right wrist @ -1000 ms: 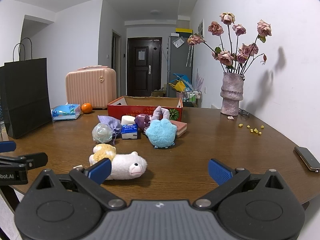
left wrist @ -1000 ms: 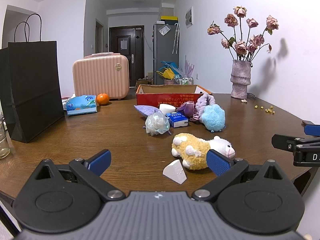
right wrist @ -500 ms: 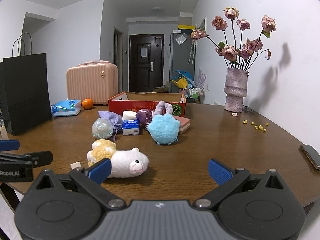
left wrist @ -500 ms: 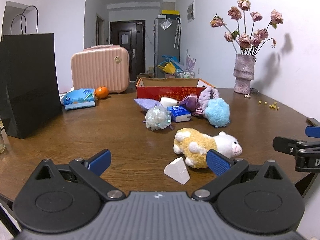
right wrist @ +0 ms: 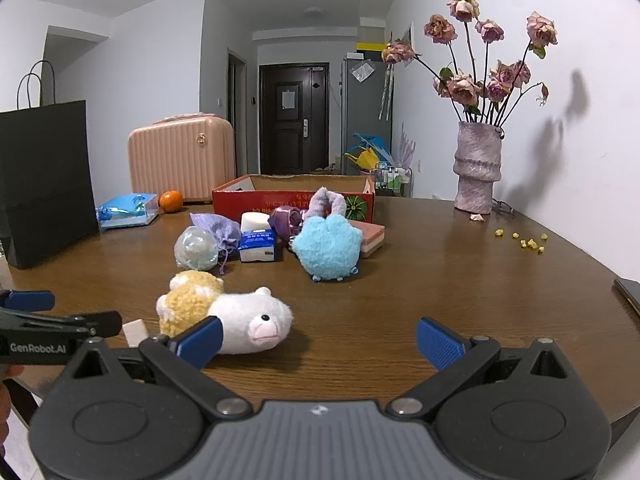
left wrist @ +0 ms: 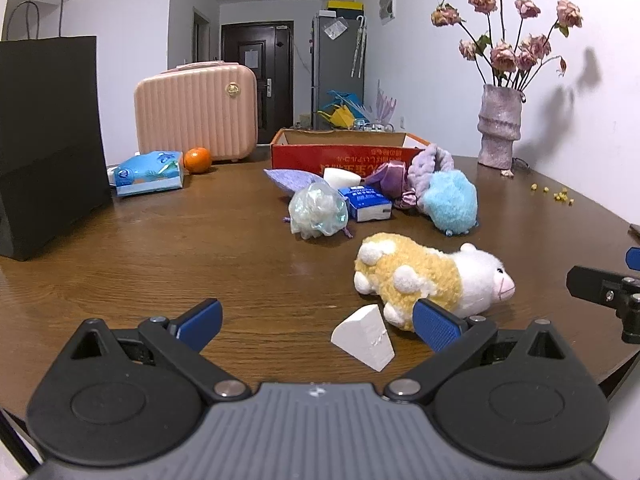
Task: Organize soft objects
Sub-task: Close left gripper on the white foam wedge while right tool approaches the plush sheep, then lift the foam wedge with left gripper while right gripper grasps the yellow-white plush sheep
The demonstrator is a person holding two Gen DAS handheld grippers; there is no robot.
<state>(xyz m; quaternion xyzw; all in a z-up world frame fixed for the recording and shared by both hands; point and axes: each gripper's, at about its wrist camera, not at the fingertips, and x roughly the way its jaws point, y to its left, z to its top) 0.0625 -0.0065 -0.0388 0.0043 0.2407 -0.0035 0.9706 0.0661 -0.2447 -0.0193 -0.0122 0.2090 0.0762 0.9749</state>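
A yellow-and-white plush sheep point(left wrist: 432, 276) point(right wrist: 228, 312) lies on its side on the brown table, just beyond both grippers. A white wedge sponge point(left wrist: 366, 338) rests in front of it. Farther back sit a fluffy blue plush point(left wrist: 450, 202) point(right wrist: 328, 248), a pale green mesh ball point(left wrist: 318, 210) point(right wrist: 196, 248), a purple pouch point(left wrist: 292, 178), a tissue pack point(left wrist: 364, 204) and purple scrunchies, all before an open red cardboard box point(left wrist: 344, 150) point(right wrist: 292, 194). My left gripper point(left wrist: 318, 320) is open and holds nothing. My right gripper point(right wrist: 320, 340) is open too, its left finger by the sheep's head.
A black paper bag point(left wrist: 44, 140) stands at the left. A pink suitcase point(left wrist: 196, 110), an orange point(left wrist: 197, 159) and a blue wipes pack point(left wrist: 148, 172) sit at the back left. A vase of dried roses point(left wrist: 500, 128) stands at the back right. A phone point(right wrist: 628, 290) lies at the right edge.
Both grippers have moved forward a little toward the plush sheep, which now looks larger and nearer. Nothing on the table has shifted and both stay open.
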